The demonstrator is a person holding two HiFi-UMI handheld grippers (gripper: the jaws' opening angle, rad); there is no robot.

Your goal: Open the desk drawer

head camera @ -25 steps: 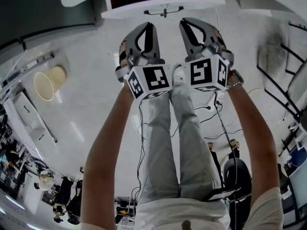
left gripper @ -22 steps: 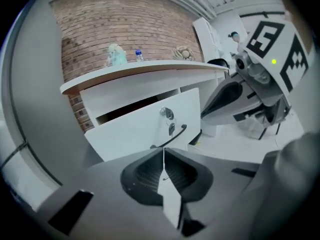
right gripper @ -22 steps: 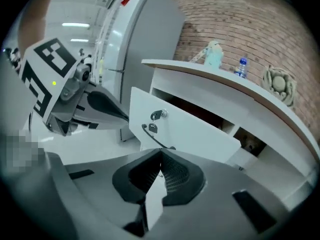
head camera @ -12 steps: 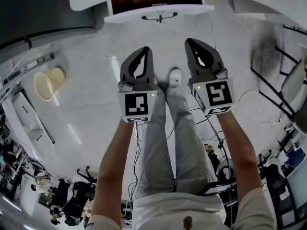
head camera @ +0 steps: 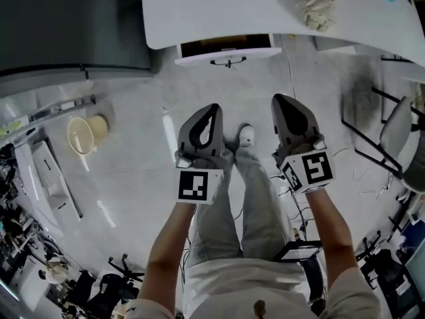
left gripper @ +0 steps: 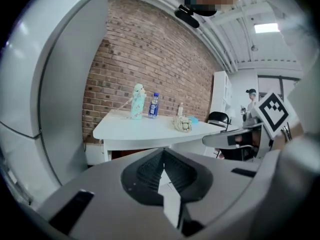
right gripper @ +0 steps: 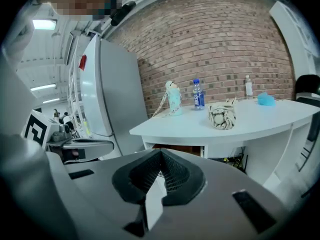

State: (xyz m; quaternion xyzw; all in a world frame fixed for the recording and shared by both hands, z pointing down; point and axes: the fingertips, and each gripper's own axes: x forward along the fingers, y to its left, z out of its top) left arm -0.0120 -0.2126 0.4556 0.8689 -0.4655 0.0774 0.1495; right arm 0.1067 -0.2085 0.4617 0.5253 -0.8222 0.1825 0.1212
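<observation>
The left tool (head camera: 211, 111) and right tool (head camera: 281, 102) are each pressed together, holding nothing. The drawer (head camera: 226, 45) stands open under the bench (head camera: 232, 8), well apart from them. A second ago they were near its handle (head camera: 228, 62).

Mid-frame, the grey, teardrop-shaped left gripper (head camera: 214, 109) and right gripper (head camera: 278, 100) each carry a white cube (head camera: 197, 185) with black square markers, above light grey trousers (head camera: 255, 201), a white shoe (head camera: 246, 135) and seemingly short white sleeves (head camera: 364, 295).
</observation>
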